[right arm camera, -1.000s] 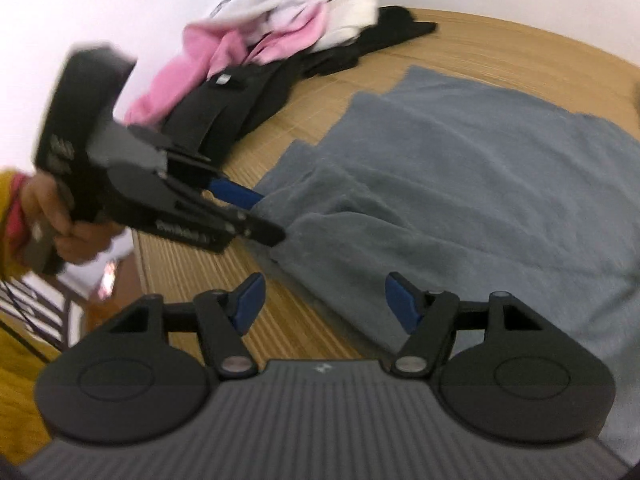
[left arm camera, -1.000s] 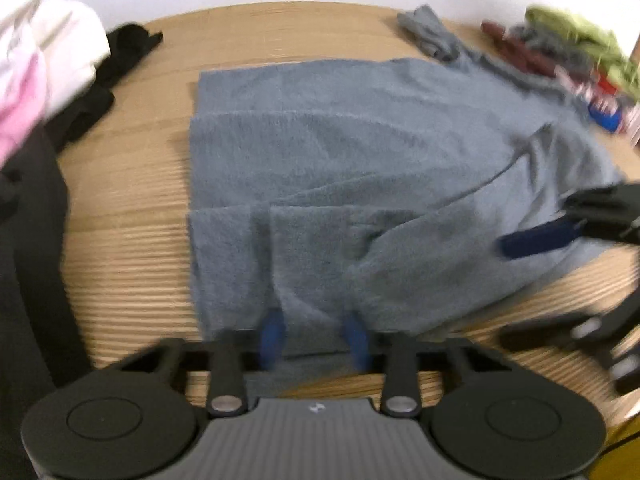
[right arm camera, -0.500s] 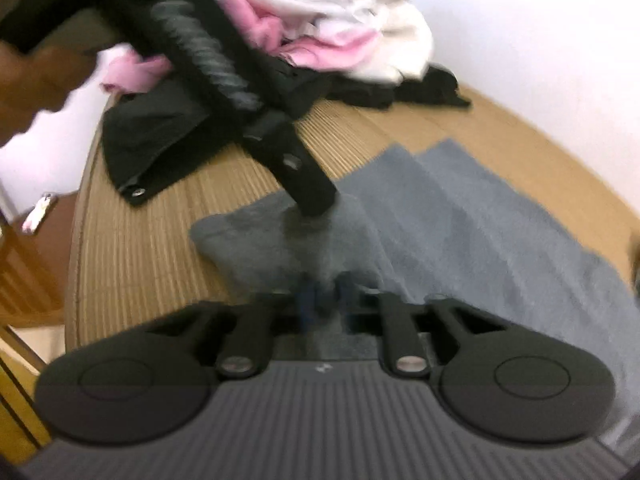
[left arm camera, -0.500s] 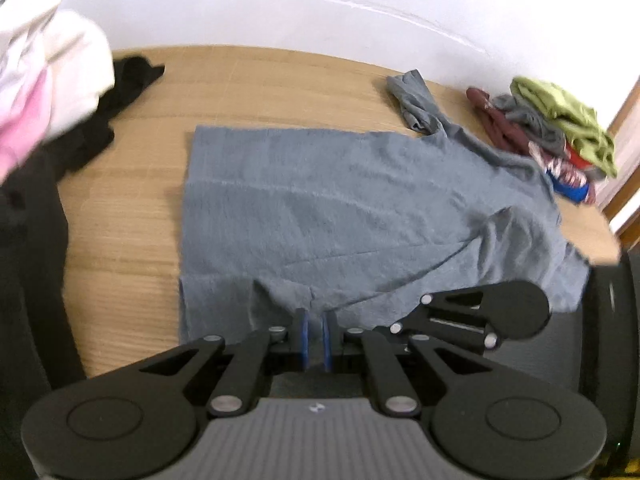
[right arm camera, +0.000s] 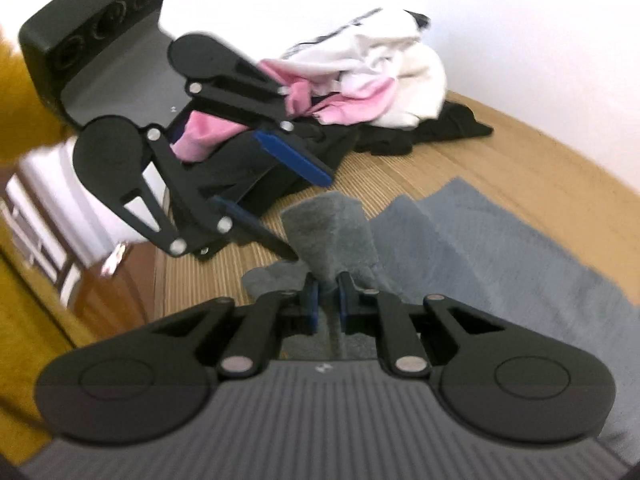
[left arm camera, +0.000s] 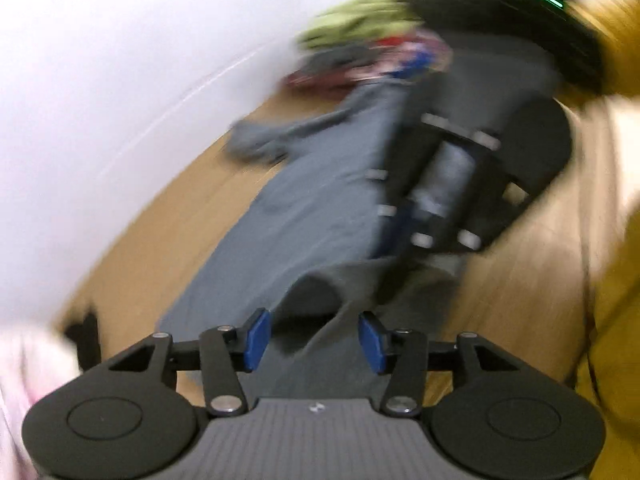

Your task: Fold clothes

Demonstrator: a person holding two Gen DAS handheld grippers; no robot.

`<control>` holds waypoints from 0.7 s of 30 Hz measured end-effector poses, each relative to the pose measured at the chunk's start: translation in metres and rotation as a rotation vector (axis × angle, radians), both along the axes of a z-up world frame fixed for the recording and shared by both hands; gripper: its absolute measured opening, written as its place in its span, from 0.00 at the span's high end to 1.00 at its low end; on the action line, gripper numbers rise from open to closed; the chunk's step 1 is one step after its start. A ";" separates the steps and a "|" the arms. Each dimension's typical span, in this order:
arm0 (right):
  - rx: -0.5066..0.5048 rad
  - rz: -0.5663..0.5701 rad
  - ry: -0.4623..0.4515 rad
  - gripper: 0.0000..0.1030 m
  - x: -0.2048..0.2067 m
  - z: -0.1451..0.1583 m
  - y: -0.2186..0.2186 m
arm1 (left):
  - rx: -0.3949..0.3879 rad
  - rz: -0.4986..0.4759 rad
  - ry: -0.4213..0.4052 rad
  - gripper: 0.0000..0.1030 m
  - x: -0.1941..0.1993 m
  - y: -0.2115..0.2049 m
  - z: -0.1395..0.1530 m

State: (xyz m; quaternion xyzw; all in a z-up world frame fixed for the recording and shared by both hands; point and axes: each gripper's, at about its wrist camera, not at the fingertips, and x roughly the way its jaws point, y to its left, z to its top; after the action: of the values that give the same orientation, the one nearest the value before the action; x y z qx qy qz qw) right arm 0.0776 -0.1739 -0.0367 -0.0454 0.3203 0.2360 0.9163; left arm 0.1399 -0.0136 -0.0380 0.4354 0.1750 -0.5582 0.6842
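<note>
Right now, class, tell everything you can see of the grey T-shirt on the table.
The grey T-shirt is a soft, knit-looking garment, spread mostly flat on the wooden table. One sleeve lies crumpled toward the far wall in the left wrist view. Its near edge is bunched and lifted into a standing fold, pinched by the shut right gripper. The left gripper, whose jaws have just opened, stands open around a raised fold, pads not pressing.

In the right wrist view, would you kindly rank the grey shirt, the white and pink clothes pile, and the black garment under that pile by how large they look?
1. grey shirt, largest
2. white and pink clothes pile
3. black garment, partly hidden, so unsure
</note>
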 end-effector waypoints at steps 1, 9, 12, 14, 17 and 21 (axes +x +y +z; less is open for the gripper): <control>-0.030 0.021 -0.004 0.88 -0.001 0.006 0.000 | 0.008 -0.045 -0.028 0.50 -0.004 -0.003 0.003; -0.138 0.033 -0.062 0.88 -0.020 0.033 0.004 | 0.030 -0.158 0.102 0.90 -0.007 -0.028 0.008; -0.069 -0.142 -0.098 0.75 -0.034 0.041 -0.018 | -0.070 -0.050 0.294 0.92 0.012 -0.035 0.033; -0.033 -0.285 -0.136 0.57 -0.053 0.048 -0.040 | -0.161 0.034 0.412 0.92 0.026 -0.042 0.061; -0.047 -0.529 -0.189 0.40 -0.089 0.046 -0.079 | -0.278 0.113 0.411 0.92 0.031 -0.060 0.111; -0.102 -0.767 -0.137 0.40 -0.127 0.020 -0.121 | -0.370 0.188 0.369 0.92 0.032 -0.107 0.175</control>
State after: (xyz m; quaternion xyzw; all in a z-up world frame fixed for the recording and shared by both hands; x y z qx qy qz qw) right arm -0.0490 -0.2944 -0.0170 0.0164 0.2636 -0.1436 0.9537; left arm 0.1716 -0.1208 0.1373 0.1759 0.2317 -0.5845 0.7575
